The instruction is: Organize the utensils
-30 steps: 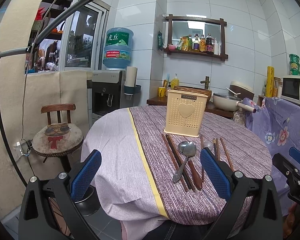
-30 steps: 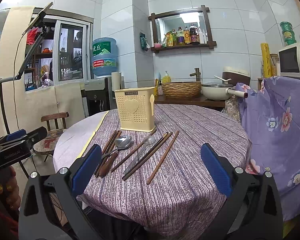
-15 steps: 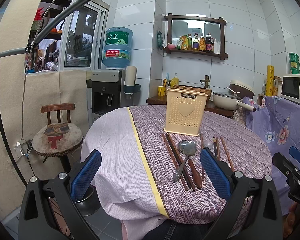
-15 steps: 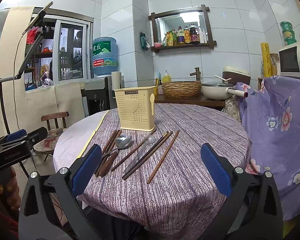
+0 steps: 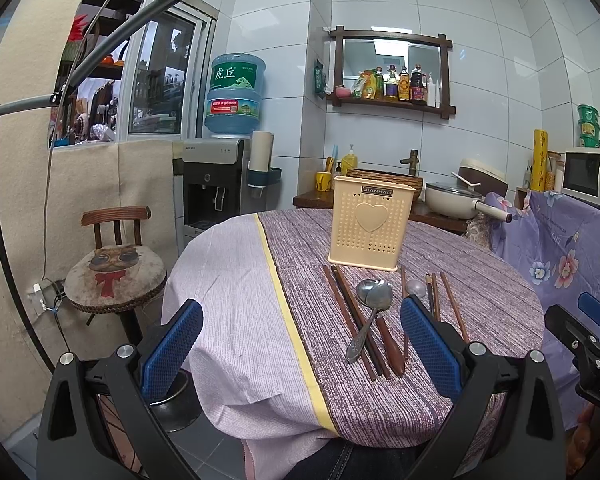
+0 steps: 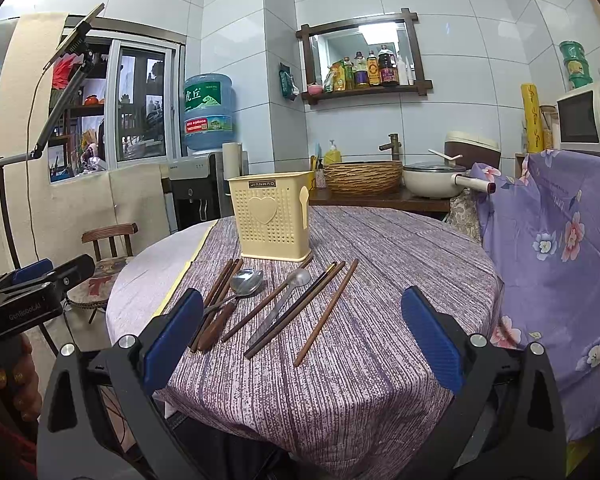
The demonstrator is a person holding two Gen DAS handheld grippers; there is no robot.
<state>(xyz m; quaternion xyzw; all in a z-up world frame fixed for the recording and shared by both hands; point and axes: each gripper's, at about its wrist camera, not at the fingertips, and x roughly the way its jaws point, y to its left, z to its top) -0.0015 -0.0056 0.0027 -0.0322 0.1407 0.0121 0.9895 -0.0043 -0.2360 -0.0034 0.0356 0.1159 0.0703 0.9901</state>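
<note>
A cream perforated utensil holder with a heart on its front stands upright on the round table. In front of it lie several brown chopsticks, two metal spoons overlapping, one with a wooden handle, and a third spoon. My left gripper hangs open above the near table edge, short of the utensils. My right gripper is open too, with nothing between its fingers, at the table's front.
The table wears a purple striped cloth with a yellow band. A small chair stands to the left, a water dispenser behind it. A floral purple cloth covers furniture at the right. A counter with basket and pan lies behind.
</note>
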